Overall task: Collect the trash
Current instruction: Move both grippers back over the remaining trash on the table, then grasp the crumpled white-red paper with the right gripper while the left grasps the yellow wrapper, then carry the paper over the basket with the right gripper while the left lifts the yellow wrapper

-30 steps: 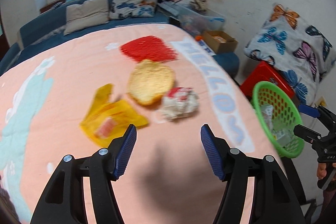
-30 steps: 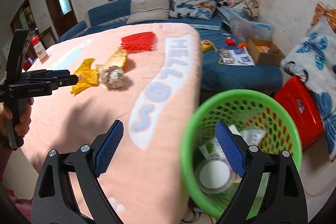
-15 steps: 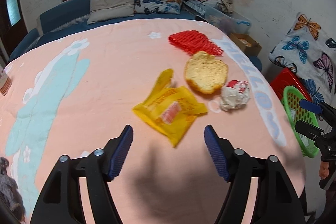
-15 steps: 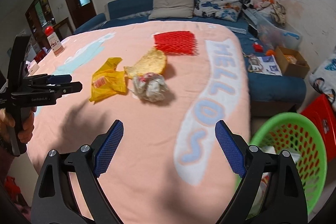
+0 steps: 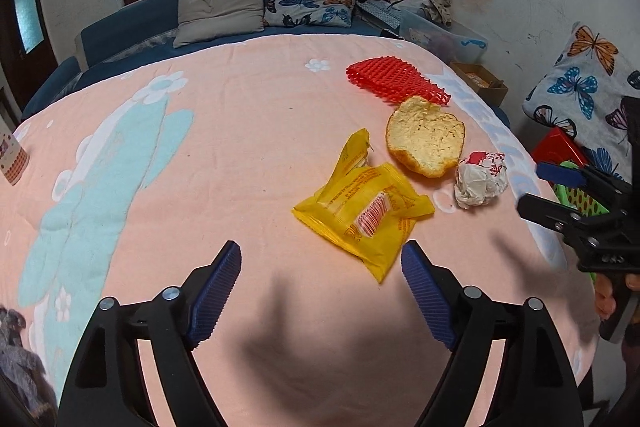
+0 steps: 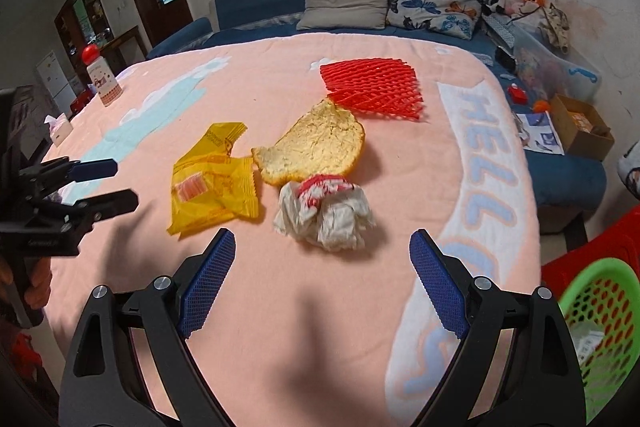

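We have both grippers out over the pink blanket (image 5: 168, 187) with nothing in either of them. The left gripper (image 5: 321, 291) has just been opening its jaws and they stand wide, with only bare blanket between the blue pads; the right gripper (image 6: 322, 283) is spread wide as well and equally empty. By our reading the task is partly done: the green basket (image 6: 596, 323) at the near right edge of the right wrist view already holds some pale scraps (we cannot make out what they are), while four pieces are left on the blanket. Going outward from the left gripper, the yellow wrapper (image 5: 366, 213) lies nearest, its near corner just ahead of the right-hand pad and a little to that side of the jaw line, not yet between the pads. For the right gripper the crumpled white paper (image 6: 326, 213) is the closest piece, lying just ahead of the jaw gap and roughly centred on it, apart from both pads. Behind these two sits the pale round peel (image 6: 316, 147), touching the paper ball at its near edge and just beside the wrapper. Farthest is the red foam net (image 6: 372, 91), its near edge meeting the peel. So we judge each gripper is lined up for its own nearest piece, with the basket well off to the right of the heap.
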Motion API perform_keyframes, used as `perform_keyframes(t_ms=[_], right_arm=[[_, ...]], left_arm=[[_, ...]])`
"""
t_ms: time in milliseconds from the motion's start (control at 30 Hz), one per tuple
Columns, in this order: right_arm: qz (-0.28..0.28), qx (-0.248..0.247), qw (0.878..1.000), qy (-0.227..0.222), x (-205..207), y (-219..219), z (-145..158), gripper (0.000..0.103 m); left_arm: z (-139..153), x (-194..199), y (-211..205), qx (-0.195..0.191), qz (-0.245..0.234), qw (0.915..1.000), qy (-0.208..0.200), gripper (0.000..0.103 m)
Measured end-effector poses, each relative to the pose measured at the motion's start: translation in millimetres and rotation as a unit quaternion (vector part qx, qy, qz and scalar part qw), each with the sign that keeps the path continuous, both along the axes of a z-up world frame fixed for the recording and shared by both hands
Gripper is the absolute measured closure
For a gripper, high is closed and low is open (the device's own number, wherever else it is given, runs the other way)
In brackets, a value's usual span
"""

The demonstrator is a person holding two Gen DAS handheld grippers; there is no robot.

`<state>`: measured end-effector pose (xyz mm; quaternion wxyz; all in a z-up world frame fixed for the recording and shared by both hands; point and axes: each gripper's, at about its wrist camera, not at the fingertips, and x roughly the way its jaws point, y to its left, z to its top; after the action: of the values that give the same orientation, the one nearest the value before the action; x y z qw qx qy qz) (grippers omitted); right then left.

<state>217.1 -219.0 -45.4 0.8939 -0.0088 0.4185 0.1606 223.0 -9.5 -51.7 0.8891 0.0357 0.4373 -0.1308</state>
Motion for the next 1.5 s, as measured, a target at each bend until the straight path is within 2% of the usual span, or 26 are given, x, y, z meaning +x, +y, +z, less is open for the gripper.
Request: perform_keyframes(t_ms=[167, 333, 600, 1033, 1167, 1367, 1433, 1500], right_arm=[[-0.008, 0.002, 1.0, 0.011, 17.3, 2.8, -9.8, 0.015], [-0.013, 0.001, 1.0, 0.023, 28.7, 3.0, -17.5, 0.021], [-0.012, 0.015, 0.999, 0.034, 32.5, 0.9, -21.6, 0.042], [-0.011, 0.022, 0.999, 0.03, 14.6, -8.0, -13.7, 0.046], [-0.014, 0.02, 0.999, 0.028, 7.8, -13.3, -10.1, 0.046], [-0.022, 0.021, 0.999, 0.024, -3.7, -21.4, -5.8, 0.046], [-0.023, 0.02, 0.999, 0.024, -8.1, -23.1, -4.7, 0.046], [-0.025, 0.022, 0.999, 0.021, -13.6, -25.0, -2.4, 0.046]], left_arm=[[-5.2, 6.5, -3.5, 0.013, -0.019, 0.9997, -0.002, 0.022], [-10.0, 14.0, -7.5, 0.02, -0.026, 0.9994, 0.002, 0.02], [-11.2, 25.9, -20.8, 0.016, -0.062, 0.9979, 0.006, 0.016], [-23.5, 49.5, -46.0, 0.053, -0.115, 0.992, 0.01, 0.017], [-28.2, 53.2, -45.4, 0.048, -0.117, 0.9918, 0.015, 0.021], [-38.5, 54.8, -47.0, 0.052, -0.118, 0.9913, 0.026, 0.04], [-38.4, 53.7, -44.9, 0.046, -0.113, 0.9923, 0.024, 0.043], [-36.5, 50.4, -42.5, 0.039, -0.111, 0.9928, 0.022, 0.05]])
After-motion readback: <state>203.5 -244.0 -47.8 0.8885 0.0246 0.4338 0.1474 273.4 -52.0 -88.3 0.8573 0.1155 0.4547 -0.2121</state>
